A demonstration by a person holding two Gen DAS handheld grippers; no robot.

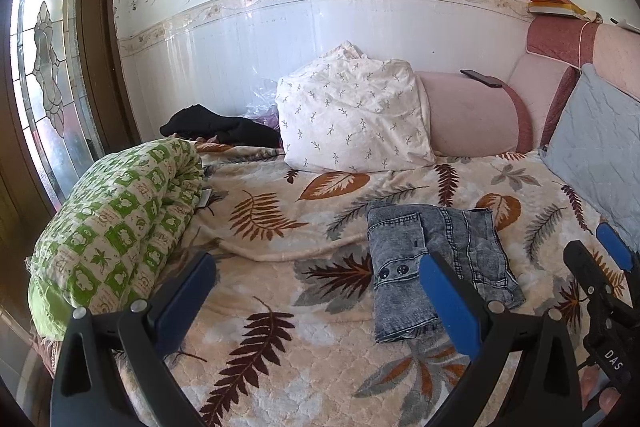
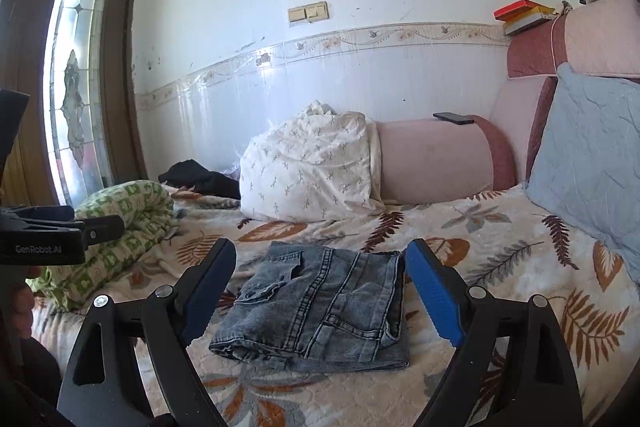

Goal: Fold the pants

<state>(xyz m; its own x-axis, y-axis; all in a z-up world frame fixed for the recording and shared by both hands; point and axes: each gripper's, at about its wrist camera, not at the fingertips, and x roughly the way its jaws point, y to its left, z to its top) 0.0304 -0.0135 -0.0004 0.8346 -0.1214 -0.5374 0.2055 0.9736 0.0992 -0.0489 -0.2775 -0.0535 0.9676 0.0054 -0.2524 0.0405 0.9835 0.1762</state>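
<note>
Right wrist, tongs (image 2: 320,291) wide, empty, above jeans (image 2: 320,311)

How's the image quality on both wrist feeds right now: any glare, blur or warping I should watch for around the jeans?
Left wrist view: jeans sharp and evenly lit; the glass door is blown out with daylight; fisheye bends the wall border. Right wrist view: jeans crisp between the open right gripper; soft glare on the wall tiles; dark vignette at the corners.

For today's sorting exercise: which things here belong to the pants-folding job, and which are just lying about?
Job: folded jeans, left gripper, right gripper, both open.

Lying about: white pillow, green quilt, black garment, phone, blue cushion.
</note>
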